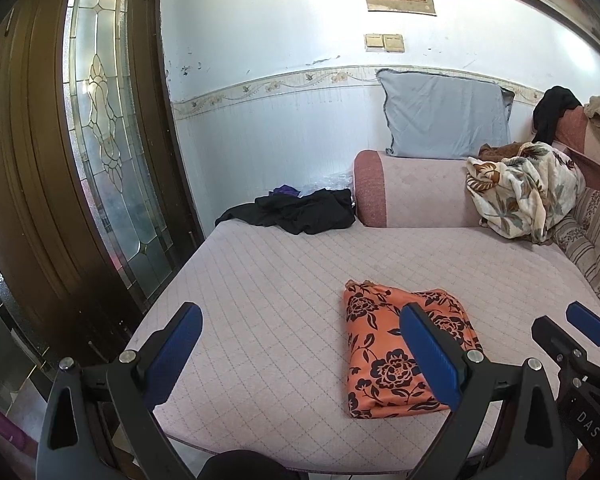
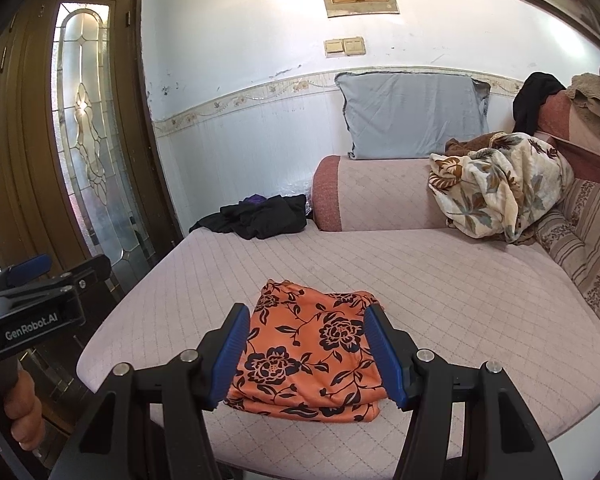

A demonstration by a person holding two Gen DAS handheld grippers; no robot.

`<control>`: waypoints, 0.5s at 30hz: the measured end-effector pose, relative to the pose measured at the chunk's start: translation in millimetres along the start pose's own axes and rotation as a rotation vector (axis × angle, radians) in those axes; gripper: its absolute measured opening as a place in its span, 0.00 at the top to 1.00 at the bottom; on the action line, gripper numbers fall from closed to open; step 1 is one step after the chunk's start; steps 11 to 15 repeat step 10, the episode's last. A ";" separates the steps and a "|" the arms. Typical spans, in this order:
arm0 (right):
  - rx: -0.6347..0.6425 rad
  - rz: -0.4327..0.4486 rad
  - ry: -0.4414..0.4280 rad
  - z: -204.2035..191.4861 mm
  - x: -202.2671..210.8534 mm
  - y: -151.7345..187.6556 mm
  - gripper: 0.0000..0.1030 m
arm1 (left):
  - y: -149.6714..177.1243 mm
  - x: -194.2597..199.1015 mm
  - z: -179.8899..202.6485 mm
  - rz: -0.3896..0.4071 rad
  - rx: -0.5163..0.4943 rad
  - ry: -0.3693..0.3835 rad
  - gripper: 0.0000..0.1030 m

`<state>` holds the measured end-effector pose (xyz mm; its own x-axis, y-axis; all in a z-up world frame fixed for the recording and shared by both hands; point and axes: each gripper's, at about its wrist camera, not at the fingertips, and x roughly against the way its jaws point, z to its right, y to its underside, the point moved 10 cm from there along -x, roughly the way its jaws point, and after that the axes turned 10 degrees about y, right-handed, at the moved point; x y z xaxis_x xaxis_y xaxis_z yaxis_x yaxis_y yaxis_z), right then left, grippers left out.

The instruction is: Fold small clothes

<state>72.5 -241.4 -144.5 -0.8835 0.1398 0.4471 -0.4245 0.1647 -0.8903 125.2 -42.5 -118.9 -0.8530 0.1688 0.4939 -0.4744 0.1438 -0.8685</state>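
Quilted pink sofa seat [image 2: 440, 280] carries a folded orange cloth [image 2: 308, 356] (black flowers) near its 6 o'clock edge, with dark clothes [image 2: 260, 216] piled at 11 o'clock. Right gripper [image 2: 304, 352] hovers over the cloth, jaws spread and gripping nothing. Left gripper [image 1: 300, 348], at the cloth's 9 o'clock, is spread wide too.

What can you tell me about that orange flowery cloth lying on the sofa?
The orange floral garment is thin, soft-looking fabric printed with black roses and vines. It lies folded into a compact, layered rectangle, flat on the quilted pink sofa seat near its front edge. Nothing grips it; the right tongs hang open around it.
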 end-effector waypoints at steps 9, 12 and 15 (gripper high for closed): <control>0.055 -0.001 -0.015 -11.0 -4.2 -0.2 0.39 | 1.9 -18.8 1.0 -0.032 0.029 0.112 0.04; 0.064 0.002 -0.015 -10.3 -7.7 -1.4 0.39 | 3.4 -32.1 -2.8 -0.058 0.045 0.116 0.04; 0.064 0.002 -0.015 -10.3 -7.7 -1.4 0.39 | 3.4 -32.1 -2.8 -0.058 0.045 0.116 0.04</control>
